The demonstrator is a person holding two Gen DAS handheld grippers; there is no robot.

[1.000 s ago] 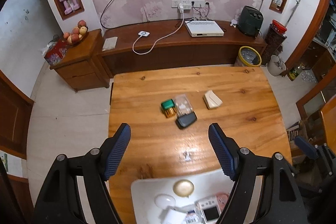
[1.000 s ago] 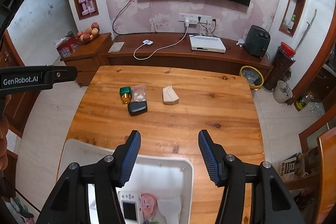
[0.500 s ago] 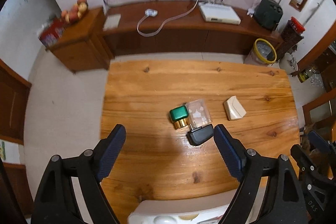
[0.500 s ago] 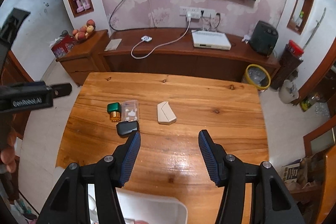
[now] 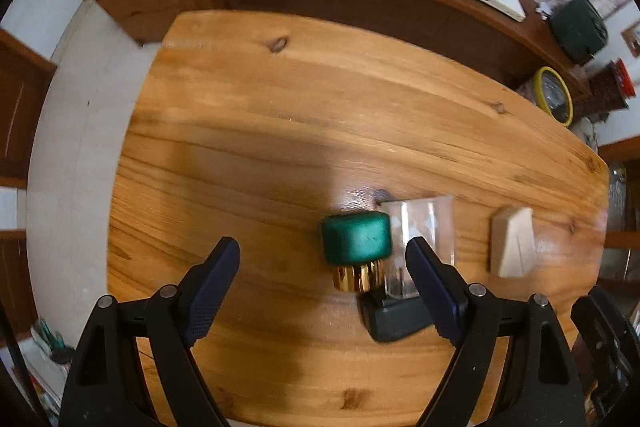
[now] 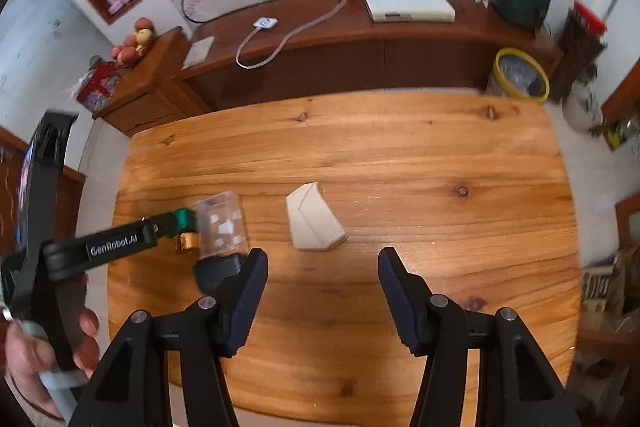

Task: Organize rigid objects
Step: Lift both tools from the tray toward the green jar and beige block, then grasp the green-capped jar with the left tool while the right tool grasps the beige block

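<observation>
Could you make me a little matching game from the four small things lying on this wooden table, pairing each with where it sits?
Things:
1. green-capped gold bottle
2. clear plastic box
3. black rounded case
4. beige wedge-shaped box

Places:
A. alone, apart from the cluster, on its right
B. leftmost of the cluster, between the open jaws of the left gripper
C. nearest the camera, at the front of the cluster
D. right beside the bottle, behind the case

Pairs: 1-B, 2-D, 3-C, 4-A
</observation>
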